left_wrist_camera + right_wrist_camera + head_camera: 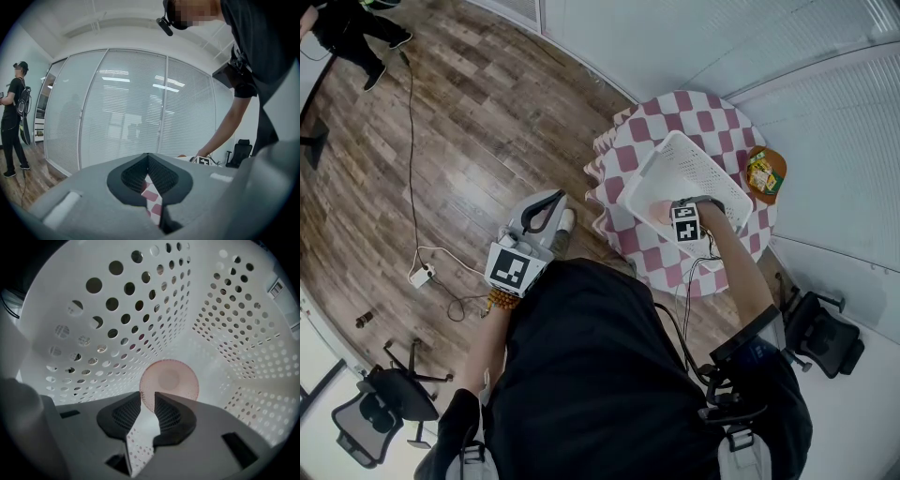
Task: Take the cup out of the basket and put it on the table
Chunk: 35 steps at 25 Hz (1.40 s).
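1. The brown wooden plank floor (469, 112) carries everything.
2. The round table with a pink-and-white checked cloth (661, 108) stands beside a glass wall.
3. The white plastic basket with round holes (694, 159) lies on this table, and one corner of it reaches the left edge of the table.
4. The left gripper (546, 211) is held over the floor, well apart from the left edge of the table. Its jaw tips meet and nothing is between them.
5. The right gripper (147, 397) points steeply down into the basket. Its jaws stand a little apart, and I see no pad pressing on anything.
6. The orange round plate (778, 164) with a snack packet is at the right edge of the table.
7. The pale pink cup (171, 378) stands upright on the basket floor, not yet on the table. Its near rim is just at the jaw tips of the right gripper.
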### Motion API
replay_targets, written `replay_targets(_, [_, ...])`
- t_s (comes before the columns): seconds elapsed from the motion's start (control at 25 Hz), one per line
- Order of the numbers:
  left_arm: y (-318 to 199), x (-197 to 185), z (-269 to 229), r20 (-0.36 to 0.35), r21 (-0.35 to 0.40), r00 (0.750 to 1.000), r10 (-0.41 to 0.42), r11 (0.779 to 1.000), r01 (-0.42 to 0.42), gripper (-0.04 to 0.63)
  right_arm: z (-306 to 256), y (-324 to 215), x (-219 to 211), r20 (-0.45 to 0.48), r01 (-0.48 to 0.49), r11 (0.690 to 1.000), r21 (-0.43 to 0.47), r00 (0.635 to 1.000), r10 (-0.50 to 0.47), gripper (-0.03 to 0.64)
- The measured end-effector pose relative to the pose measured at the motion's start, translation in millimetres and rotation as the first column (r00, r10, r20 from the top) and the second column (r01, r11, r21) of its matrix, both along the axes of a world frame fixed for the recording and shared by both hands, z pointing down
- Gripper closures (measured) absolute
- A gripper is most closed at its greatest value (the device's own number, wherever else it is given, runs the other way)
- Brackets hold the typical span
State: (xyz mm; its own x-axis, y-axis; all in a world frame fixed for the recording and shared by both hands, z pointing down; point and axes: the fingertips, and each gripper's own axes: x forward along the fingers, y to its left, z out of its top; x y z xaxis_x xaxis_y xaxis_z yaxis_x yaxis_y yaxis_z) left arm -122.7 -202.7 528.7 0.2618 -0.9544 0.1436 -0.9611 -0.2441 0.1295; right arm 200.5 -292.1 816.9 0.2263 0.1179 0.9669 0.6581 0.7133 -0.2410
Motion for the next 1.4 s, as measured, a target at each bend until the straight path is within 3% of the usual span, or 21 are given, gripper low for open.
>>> replay_targets(0.56, [-4.7, -1.7, -1.0, 0.002, 0.01, 1.0, -0.002, 1.0, 0.002, 0.592, -1.6, -7.4, -15.1, 0.073, -0.158, 0.987, 0.041, 0.985, 0.154, 0.588])
replay_targets(0.84, [-4.5, -2.4, -0.9, 0.004, 0.019, 1.0, 0.011, 1.0, -0.011, 0.592, -4.6, -20.3, -26.2, 0.166, -0.32, 0.944, 0.077, 0.938, 0.304, 0.597])
replay_targets(1.4, [4.8, -14.4, -0.6, -0.006, 0.018, 1.0, 0.031, 0.999, -0.031, 0.592, -6.6, -16.1, -28.4, 0.208, -0.46, 0.88, 0.115, 0.878, 0.432, 0.598])
